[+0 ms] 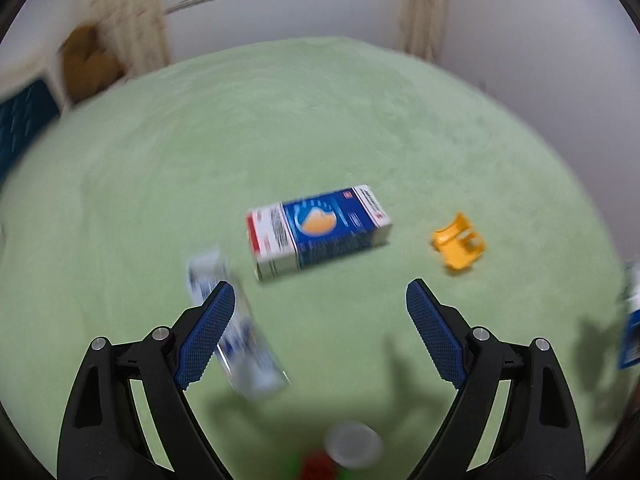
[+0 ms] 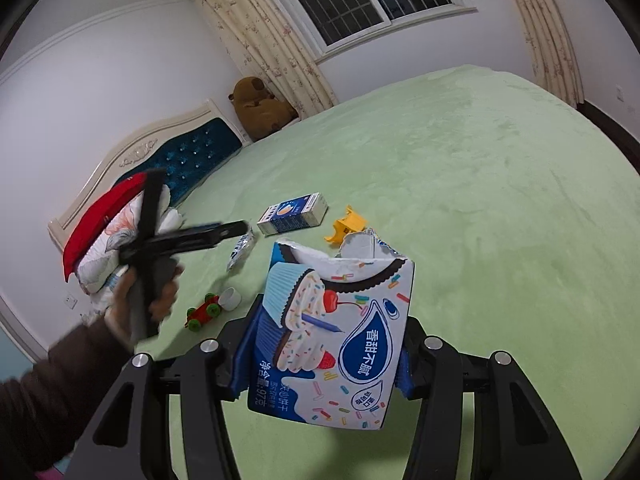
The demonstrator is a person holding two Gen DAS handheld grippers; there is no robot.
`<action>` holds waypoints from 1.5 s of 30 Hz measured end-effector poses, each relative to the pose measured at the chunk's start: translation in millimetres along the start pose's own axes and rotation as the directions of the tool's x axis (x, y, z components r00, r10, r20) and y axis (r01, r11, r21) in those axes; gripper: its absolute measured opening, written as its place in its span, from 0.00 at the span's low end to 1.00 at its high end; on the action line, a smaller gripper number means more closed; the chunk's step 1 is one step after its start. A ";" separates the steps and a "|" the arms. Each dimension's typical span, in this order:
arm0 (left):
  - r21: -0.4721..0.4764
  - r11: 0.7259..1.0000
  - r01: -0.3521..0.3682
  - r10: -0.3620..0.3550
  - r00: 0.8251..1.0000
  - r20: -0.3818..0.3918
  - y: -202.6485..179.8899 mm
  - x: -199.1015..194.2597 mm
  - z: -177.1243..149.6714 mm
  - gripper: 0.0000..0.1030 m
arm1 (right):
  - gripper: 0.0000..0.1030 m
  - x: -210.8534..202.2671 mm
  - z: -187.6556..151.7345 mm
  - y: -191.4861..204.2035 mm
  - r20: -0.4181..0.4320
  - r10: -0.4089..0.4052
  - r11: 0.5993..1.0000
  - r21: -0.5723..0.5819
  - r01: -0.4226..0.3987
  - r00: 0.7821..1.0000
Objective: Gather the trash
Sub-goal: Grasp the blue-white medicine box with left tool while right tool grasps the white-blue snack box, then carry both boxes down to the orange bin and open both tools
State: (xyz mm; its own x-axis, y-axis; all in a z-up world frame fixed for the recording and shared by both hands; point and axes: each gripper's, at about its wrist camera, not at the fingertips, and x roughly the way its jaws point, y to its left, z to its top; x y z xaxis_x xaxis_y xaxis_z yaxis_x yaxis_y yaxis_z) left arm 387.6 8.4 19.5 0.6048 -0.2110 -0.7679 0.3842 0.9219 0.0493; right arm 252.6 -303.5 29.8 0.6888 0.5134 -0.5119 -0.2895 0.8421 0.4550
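The torn cookie box point(image 2: 336, 328) reads "香甜不腻" in a blue drop and "97克".

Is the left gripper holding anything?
No, the left gripper stands wide open over the bed, nothing between its pads.

Blurred wrapper point(image 1: 236, 328), perhaps foil, print unreadable.
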 end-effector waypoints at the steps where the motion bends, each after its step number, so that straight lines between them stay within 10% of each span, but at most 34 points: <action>1: 0.056 0.998 0.001 -0.001 1.000 -0.017 -0.7 6.4 7.6 0.83 | 0.51 -2.5 0.8 -3.3 0.000 0.002 1.000 -0.002 -0.002 1.000; 8: 0.467 0.884 0.004 0.058 0.991 -0.119 -13.9 44.8 29.5 0.83 | 0.51 -9.1 -4.6 -13.5 -0.019 0.009 1.000 0.007 -0.009 1.000; 16: 0.644 0.754 0.125 0.063 0.964 -0.260 -26.1 96.5 35.1 0.83 | 0.51 1.5 -9.4 -17.4 -0.053 0.012 1.000 0.025 -0.011 0.999; 23: 0.520 0.831 0.197 -0.024 0.947 -0.319 -8.6 119.3 43.9 0.68 | 0.51 6.9 -11.0 -15.0 -0.072 0.016 1.000 0.011 -0.015 0.997; 30: 0.461 0.887 0.030 0.070 0.977 -0.199 -20.9 84.5 29.2 0.53 | 0.51 -1.6 -11.6 -14.0 -0.049 0.008 0.999 0.043 -0.006 0.999; 38: 0.206 0.978 -0.014 0.010 1.000 0.019 -38.8 -57.5 8.5 0.52 | 0.51 -35.9 -17.8 -0.2 -0.022 -0.024 0.997 0.071 0.026 0.999; 45: 0.002 1.000 0.015 -0.015 0.992 0.127 -85.0 -157.6 -58.9 0.52 | 0.51 -66.1 -44.8 30.2 -0.052 -0.011 0.999 0.043 0.013 0.999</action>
State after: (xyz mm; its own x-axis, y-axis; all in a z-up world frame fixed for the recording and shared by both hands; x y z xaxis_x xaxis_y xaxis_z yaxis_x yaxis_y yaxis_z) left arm 218.5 -17.5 98.7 0.6823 -0.2645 -0.6815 0.3948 0.9180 0.0389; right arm 168.6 -304.6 44.7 0.6567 0.5117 -0.5539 -0.2517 0.8411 0.4787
